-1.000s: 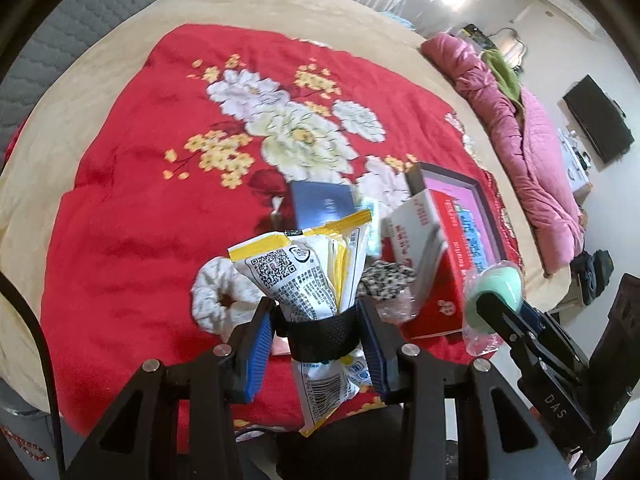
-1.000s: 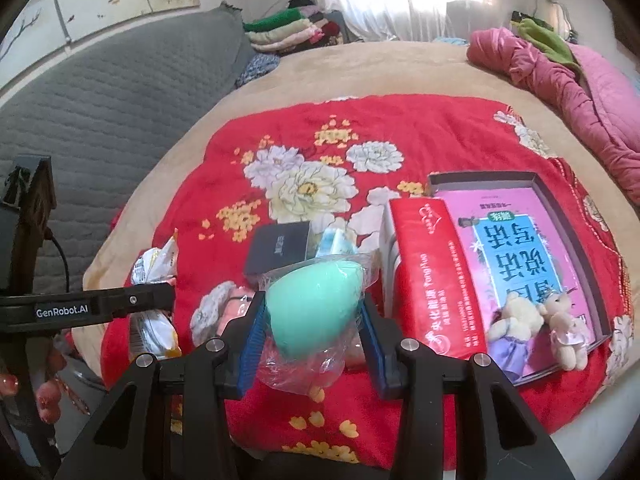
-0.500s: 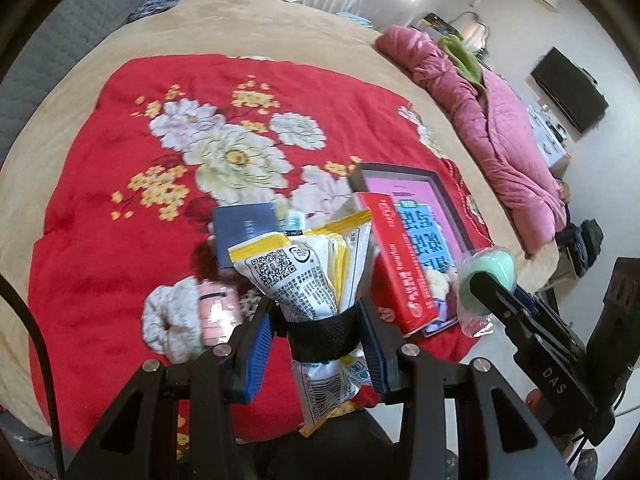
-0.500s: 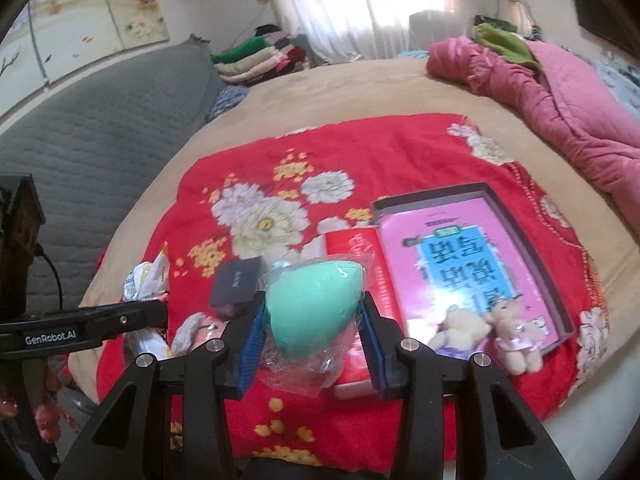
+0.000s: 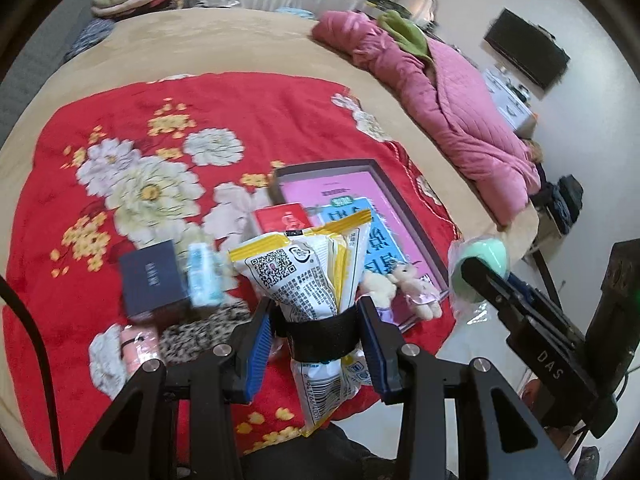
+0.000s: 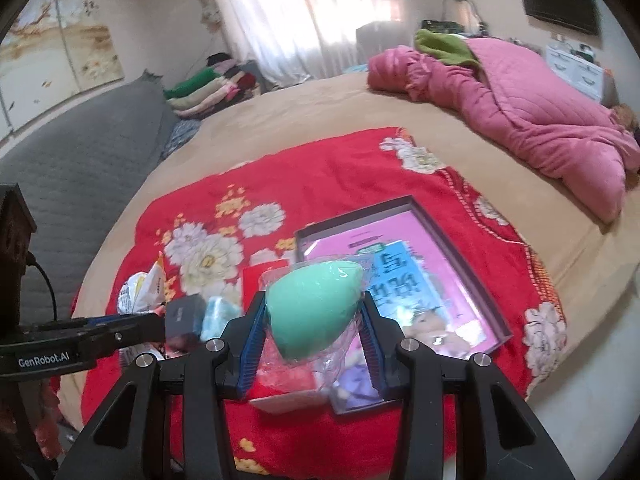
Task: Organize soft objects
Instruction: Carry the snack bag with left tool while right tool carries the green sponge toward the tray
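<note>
On the bed, a red floral blanket [image 5: 120, 128] carries a dark-rimmed open box lined with a pink sheet [image 6: 484, 296], above which the left tongs [image 5: 316, 332] are clamped on a banded yellow-and-white snack packet [image 5: 304, 272] and the right tongs [image 6: 312, 336] on a plastic-wrapped mint-green egg-shaped sponge [image 6: 312, 308].
</note>
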